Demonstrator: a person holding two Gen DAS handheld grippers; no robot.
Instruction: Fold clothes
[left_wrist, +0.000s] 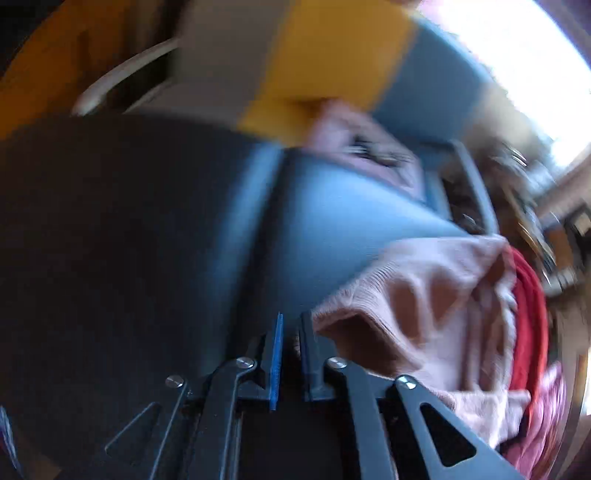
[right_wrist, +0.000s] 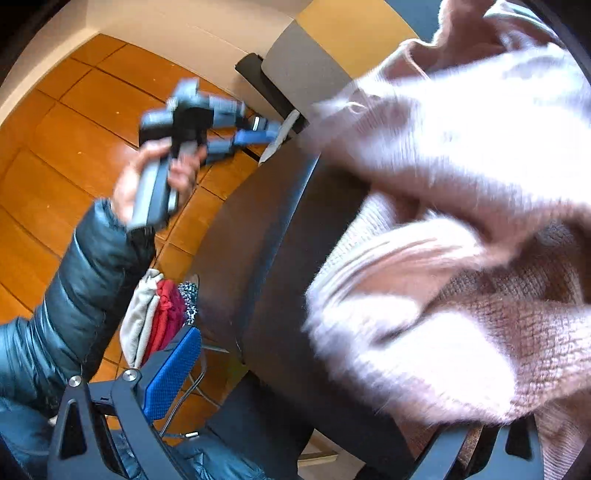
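The left gripper (left_wrist: 290, 354), jaws pressed together on nothing, hangs beside the pink sweater (left_wrist: 424, 295) (right gripper's (right_wrist: 332, 398) jaws spread), probably regrouping.

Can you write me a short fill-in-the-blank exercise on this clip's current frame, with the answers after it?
1. The sweater draped in front of the right gripper is pale ____.
2. The left gripper has its jaws ____, with nothing between them.
3. The floor beside the dark table is covered in ____ tiles.
4. The sleeve of the arm holding the left gripper belongs to a dark, puffy ____.

Answers: pink; shut; orange; jacket
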